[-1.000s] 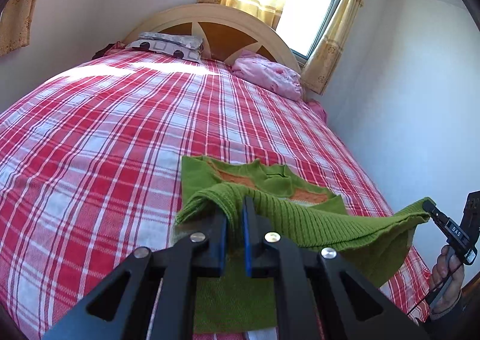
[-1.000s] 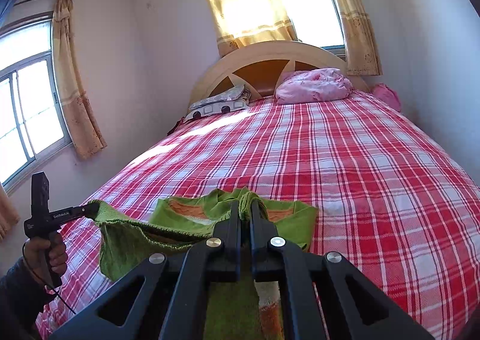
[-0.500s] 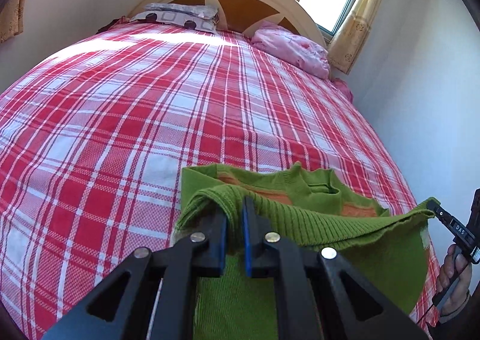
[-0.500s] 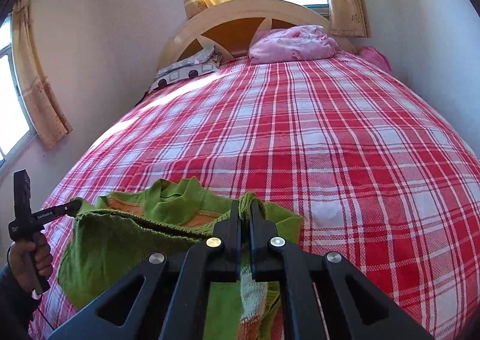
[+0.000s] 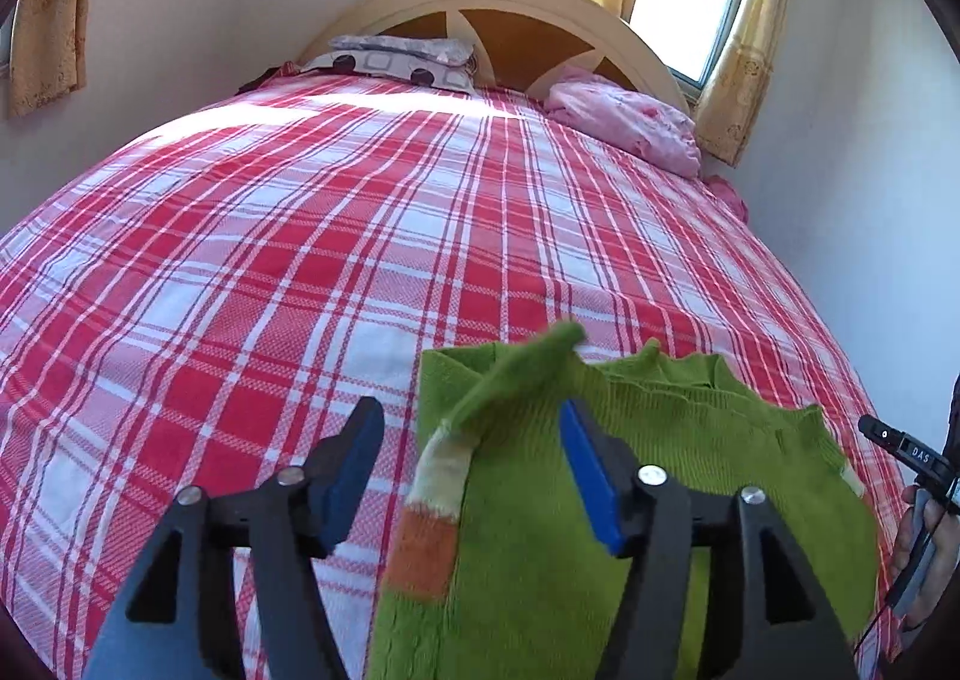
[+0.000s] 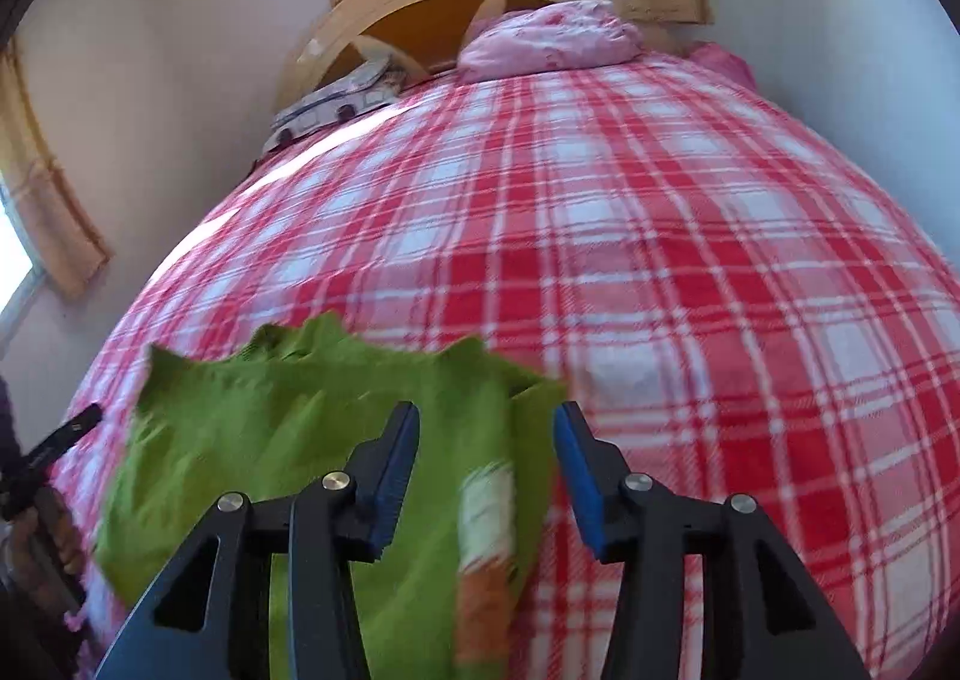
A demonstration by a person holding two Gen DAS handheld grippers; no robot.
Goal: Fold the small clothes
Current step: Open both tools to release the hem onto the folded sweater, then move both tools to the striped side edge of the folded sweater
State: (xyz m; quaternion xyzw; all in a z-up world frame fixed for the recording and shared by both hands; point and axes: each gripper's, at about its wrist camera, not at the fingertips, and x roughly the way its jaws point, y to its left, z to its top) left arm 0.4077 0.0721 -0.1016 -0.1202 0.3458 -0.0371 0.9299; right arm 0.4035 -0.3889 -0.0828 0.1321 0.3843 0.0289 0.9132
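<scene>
Sweater (image 5: 648, 476) lies on the checked bedspread (image 5: 300, 260) near its foot, lower half doubled up onto the chest. Left gripper (image 5: 471, 470) and right gripper (image 6: 486, 470) both stand apart, holding nothing. Judged: first fold done; sleeves and a further fold remain.

A bright green knit sweater (image 5: 660, 470) is seen, trimmed with a cream and orange band (image 5: 432, 512) along one edge. The bed (image 5: 270, 272) is covered in a red, white and pink plaid. A pink floral bundle (image 5: 624, 122) and a grey pillow (image 5: 396, 59) printed with dark circles are set against a cream and brown headboard (image 5: 516, 14). Yellow patterned curtains (image 5: 744, 38) are hung. Black frames with blue pads are shown on the left tool (image 5: 471, 464) and right tool (image 6: 486, 464).
</scene>
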